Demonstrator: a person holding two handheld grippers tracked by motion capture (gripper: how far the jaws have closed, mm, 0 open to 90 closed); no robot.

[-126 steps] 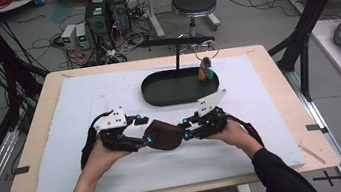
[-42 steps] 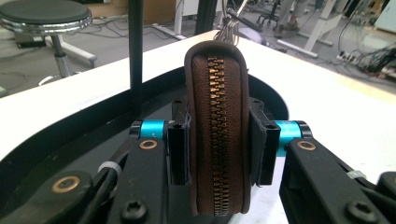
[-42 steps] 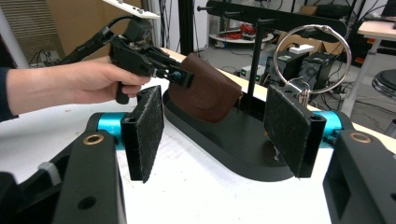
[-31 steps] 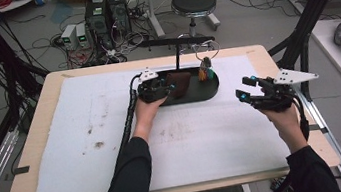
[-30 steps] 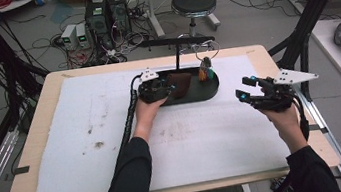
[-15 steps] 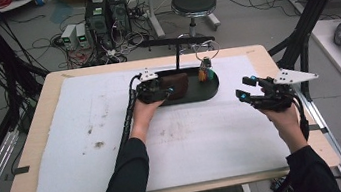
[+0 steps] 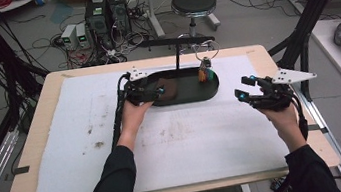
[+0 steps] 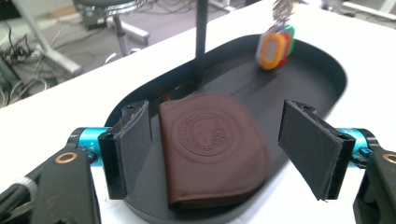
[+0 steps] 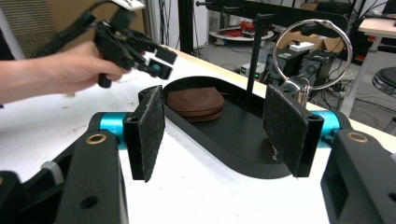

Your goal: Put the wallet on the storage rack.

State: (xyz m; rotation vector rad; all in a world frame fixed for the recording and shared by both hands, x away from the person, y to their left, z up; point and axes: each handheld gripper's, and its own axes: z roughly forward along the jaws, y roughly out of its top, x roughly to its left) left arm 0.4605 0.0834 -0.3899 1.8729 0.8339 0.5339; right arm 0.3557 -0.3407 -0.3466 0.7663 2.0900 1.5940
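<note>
Left gripper (image 8: 219, 149), jaws just opening, is releasing the soft, light wallet (image 8: 212, 144) flat in the tray (image 8: 322, 70); regrip across its edges. Right gripper (image 9: 224, 135) jaws are standing spread, empty.

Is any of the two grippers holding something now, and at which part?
Nothing is held. The left gripper has just been opening; the wallet lies free in the tray. The right gripper is open.

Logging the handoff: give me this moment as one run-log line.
left tool: jaws just opened, clear of wallet | wallet: flat in black tray | right tool: open, empty
</note>
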